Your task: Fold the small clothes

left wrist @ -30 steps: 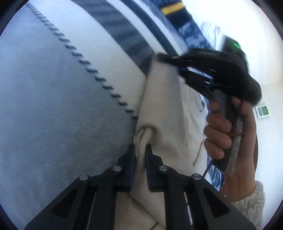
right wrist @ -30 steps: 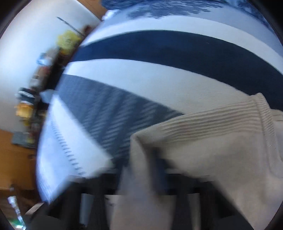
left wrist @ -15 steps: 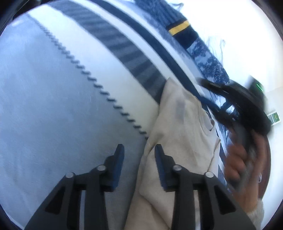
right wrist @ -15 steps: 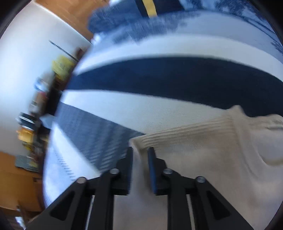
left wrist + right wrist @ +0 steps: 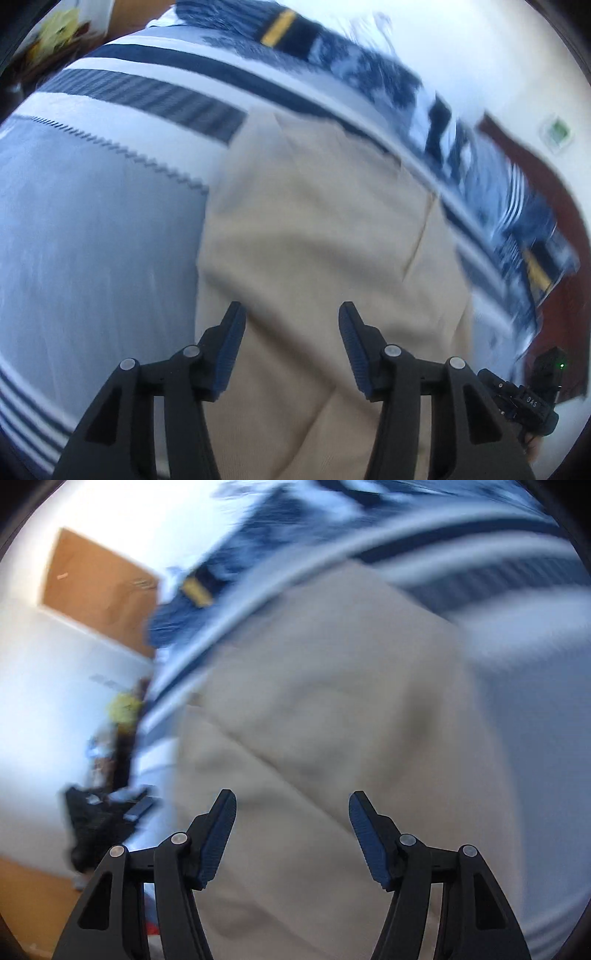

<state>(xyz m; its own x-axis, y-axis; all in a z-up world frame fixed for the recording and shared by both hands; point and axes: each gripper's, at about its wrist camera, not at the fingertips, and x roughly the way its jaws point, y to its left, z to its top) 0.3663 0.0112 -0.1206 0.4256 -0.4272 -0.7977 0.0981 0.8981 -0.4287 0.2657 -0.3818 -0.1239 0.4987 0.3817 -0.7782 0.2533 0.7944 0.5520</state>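
Cloth has just been let go: the beige garment [image 5: 317, 221], pinched a moment ago, now lies flat on the striped blanket [image 5: 110, 192]. The left claw [image 5: 291, 350] and right claw [image 5: 291, 834] have been opened wide, empty. One fold looks done.
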